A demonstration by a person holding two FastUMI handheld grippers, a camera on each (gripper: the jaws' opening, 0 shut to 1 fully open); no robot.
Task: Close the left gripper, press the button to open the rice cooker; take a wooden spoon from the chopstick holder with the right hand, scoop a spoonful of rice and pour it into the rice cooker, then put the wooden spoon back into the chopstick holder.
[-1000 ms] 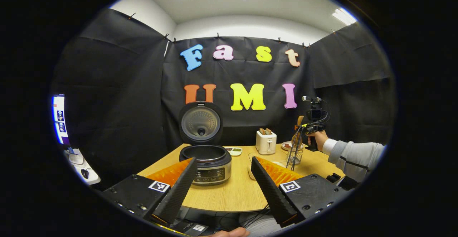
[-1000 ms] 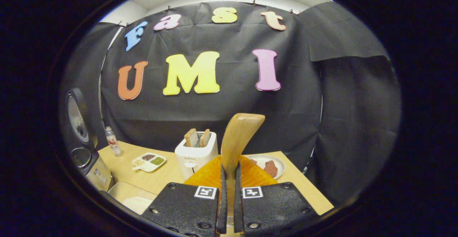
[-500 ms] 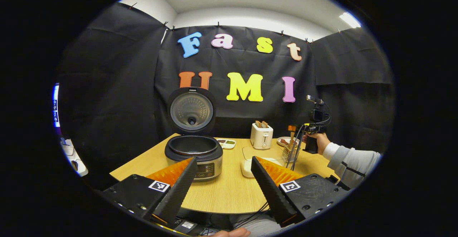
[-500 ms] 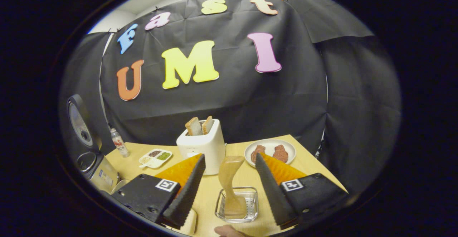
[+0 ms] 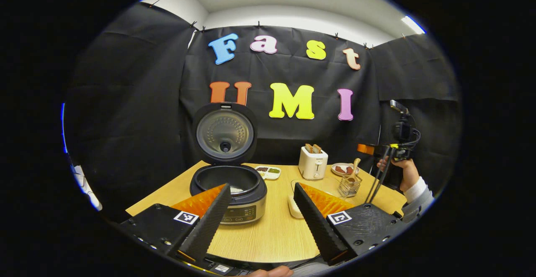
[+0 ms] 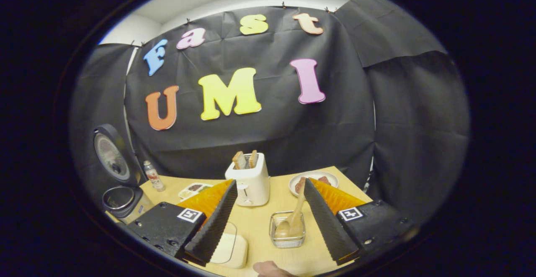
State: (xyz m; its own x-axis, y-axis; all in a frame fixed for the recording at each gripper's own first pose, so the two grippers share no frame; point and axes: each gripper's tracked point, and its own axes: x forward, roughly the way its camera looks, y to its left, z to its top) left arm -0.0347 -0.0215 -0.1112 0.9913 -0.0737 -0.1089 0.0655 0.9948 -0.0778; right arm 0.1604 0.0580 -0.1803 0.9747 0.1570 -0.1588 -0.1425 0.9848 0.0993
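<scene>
With both grippers' jaws wide and empty, we see the wooden spoon [image 6: 293, 220] leaning in the chopstick holder [image 6: 287, 229] near the table's [image 6: 259, 226] right edge—light, stiff, best pinched mid-handle.

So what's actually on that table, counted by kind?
Appliances: 2, rice cooker and toaster
Food dishes: 2, plate and divided tray
Holder with wooden spoon: 2
Bottle: 1
White container: 1
Total: 8
</scene>
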